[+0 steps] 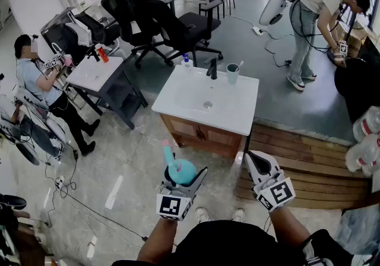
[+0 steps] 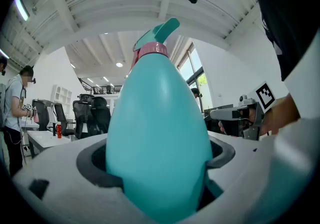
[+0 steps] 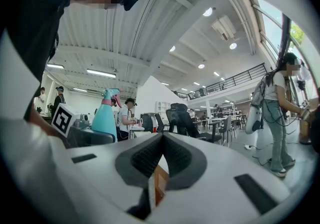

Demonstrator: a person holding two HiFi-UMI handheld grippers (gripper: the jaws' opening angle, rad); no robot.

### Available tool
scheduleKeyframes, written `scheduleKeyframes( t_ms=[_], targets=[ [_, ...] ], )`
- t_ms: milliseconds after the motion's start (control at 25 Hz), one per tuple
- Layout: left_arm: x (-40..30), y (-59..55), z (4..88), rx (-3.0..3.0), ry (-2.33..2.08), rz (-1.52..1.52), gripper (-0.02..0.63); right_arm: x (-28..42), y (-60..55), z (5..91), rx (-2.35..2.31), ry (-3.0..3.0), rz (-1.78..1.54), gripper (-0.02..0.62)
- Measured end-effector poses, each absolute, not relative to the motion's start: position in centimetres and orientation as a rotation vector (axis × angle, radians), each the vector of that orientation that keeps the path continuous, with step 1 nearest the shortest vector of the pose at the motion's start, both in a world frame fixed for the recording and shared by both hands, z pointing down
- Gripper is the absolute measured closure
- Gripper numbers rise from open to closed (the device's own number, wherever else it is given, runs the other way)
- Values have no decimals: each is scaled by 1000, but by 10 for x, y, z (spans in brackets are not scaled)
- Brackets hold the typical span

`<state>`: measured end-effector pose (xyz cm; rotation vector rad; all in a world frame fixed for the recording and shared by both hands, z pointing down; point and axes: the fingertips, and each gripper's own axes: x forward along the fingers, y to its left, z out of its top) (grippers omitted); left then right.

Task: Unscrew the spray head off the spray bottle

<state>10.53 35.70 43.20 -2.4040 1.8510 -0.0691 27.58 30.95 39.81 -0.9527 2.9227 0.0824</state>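
One teal egg-shaped spray bottle (image 2: 159, 138), pink collar (image 2: 150, 50), teal spray head (image 2: 162, 29) on top, upright, pinched in left claw (image 1: 181, 177); right claw (image 1: 255, 161) pressed together, empty, alongside

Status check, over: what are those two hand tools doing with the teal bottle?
Left tool shut on spray bottle, held upright. Right tool shut, empty, apart from bottle. Spray head still on. Nothing blocking between them.
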Motion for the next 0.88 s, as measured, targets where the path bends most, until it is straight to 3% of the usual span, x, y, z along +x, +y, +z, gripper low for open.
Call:
scheduleKeyframes(
  t_ms=[400,880],
  targets=[
    [96,349,425,-2404,1882,-45,144,263,301,402,-964,2936,73,592],
    [51,365,422,-2454,1788,-75,144,201,310,409,-985,2886,16,591]
  ],
)
